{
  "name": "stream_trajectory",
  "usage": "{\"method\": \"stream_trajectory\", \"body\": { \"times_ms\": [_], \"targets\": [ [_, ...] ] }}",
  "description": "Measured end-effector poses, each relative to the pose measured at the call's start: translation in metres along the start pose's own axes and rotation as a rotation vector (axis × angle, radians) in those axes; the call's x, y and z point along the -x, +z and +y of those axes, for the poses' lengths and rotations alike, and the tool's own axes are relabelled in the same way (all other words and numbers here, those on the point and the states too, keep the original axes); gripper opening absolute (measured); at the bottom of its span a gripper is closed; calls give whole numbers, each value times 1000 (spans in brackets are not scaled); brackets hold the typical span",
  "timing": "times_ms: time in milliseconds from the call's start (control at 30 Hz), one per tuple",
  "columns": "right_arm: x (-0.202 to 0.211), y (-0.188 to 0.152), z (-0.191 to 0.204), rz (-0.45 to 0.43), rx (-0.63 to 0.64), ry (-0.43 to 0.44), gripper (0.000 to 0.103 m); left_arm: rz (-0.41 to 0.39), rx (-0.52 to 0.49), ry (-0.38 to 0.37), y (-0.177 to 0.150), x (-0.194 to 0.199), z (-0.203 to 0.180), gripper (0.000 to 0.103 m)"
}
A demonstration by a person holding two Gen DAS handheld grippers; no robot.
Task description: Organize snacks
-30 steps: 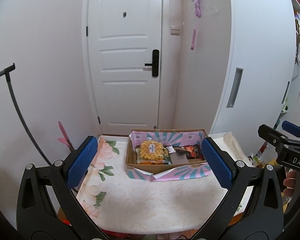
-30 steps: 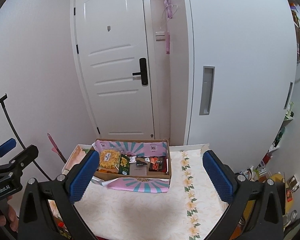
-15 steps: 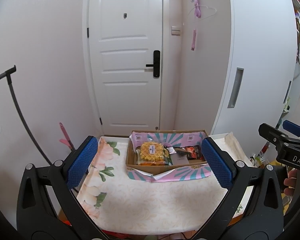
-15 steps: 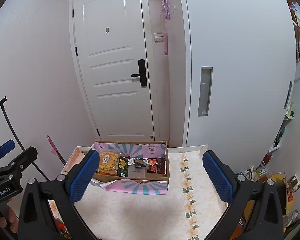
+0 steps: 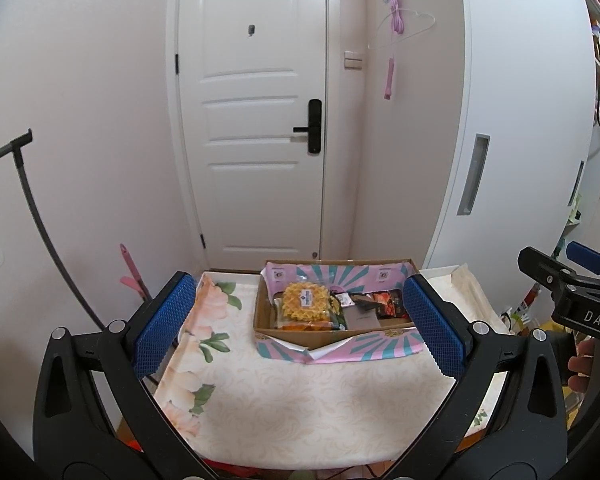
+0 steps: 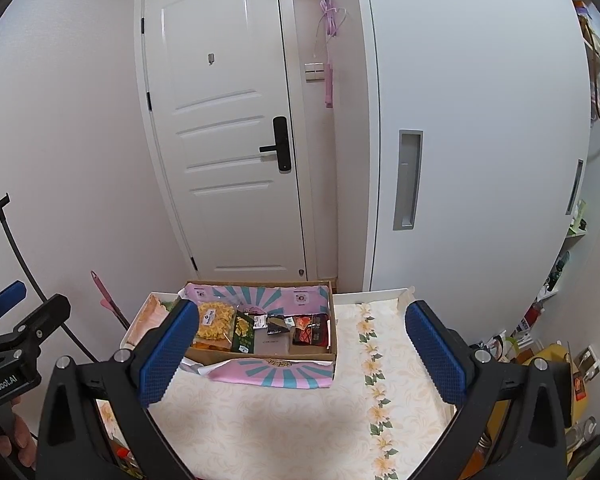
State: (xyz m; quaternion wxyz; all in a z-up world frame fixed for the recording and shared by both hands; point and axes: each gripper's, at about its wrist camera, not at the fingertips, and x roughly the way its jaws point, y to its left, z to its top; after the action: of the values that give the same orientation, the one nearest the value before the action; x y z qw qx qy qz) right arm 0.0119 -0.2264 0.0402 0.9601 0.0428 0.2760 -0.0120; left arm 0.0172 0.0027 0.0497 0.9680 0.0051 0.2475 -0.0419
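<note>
A white panelled door (image 5: 256,128) with a black handle lock (image 5: 314,126) stands behind the floral-clothed tabletop (image 5: 300,400). A pink cord (image 5: 396,28) hangs on the wall beside a white sliding wardrobe (image 6: 480,140).

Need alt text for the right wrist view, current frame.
An open cardboard box of packaged snacks sits on a floral-clothed table, framed by the open, empty right gripper with blue pads. Behind stand a white door and a wardrobe; the left gripper shows at the left edge.

left gripper (image 5: 300,330) spread, empty | snack box (image 5: 336,330) on table (image 5: 300,408)
</note>
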Motion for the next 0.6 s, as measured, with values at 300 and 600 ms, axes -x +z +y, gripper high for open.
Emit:
{"method": "stream_trajectory", "body": {
  "times_ms": [300, 600],
  "targets": [
    [-1, -1, 1, 4, -1, -3, 102, 3, 10, 1, 1, -1, 4, 103],
    [-3, -1, 2, 9, -2, -6, 102, -3, -8, 37, 1, -6, 3, 103]
  ]
}}
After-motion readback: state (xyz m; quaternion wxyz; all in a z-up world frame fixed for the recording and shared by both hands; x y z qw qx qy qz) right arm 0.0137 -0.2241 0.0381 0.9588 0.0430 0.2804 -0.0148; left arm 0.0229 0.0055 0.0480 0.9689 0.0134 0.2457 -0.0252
